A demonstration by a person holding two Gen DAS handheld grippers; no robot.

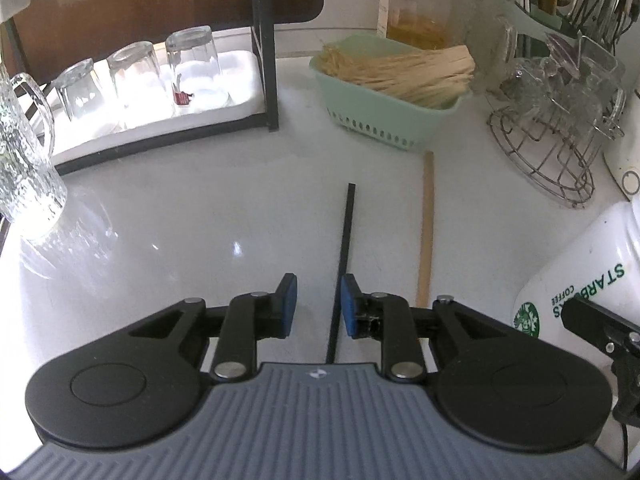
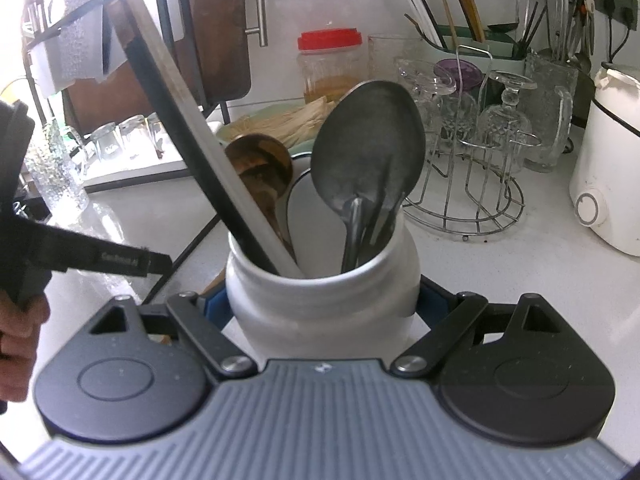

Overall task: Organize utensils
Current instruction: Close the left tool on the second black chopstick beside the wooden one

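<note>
Left wrist view, left to right. A textured glass mug (image 1: 24,160) stands at the left edge, and upturned tumblers (image 1: 132,80) sit on a white tray under a black rack. The left claw (image 1: 316,304) hangs over the white surface (image 1: 160,248) with its jaws apart. A black chopstick (image 1: 344,256) lies flat on the surface, running between the blue pads close to the right-hand one; neither pad presses on it. A tan wooden chopstick (image 1: 426,224) lies just beside it, roughly parallel and apart.

Handling judgement: both sticks appear light, stiff, thin and likely to slide on the glossy surface. The best hold is probably across the shaft near mid-length, pads square to it.

Beyond stands a green basket of wooden sticks (image 1: 392,84), then a wire rack of glassware (image 1: 560,120). That glass is fragile and sits close to the travel path.

Right wrist view. The right claw (image 2: 324,308) is clamped on a white ceramic jar (image 2: 324,296), one pad on each flank. The jar looks heavy, smooth and breakable. It already holds a long black-and-white utensil (image 2: 192,148) leaning left, a wooden spoon (image 2: 260,164) and a metal spoon (image 2: 368,148). These crowd the mouth and may obstruct further insertion.
</note>
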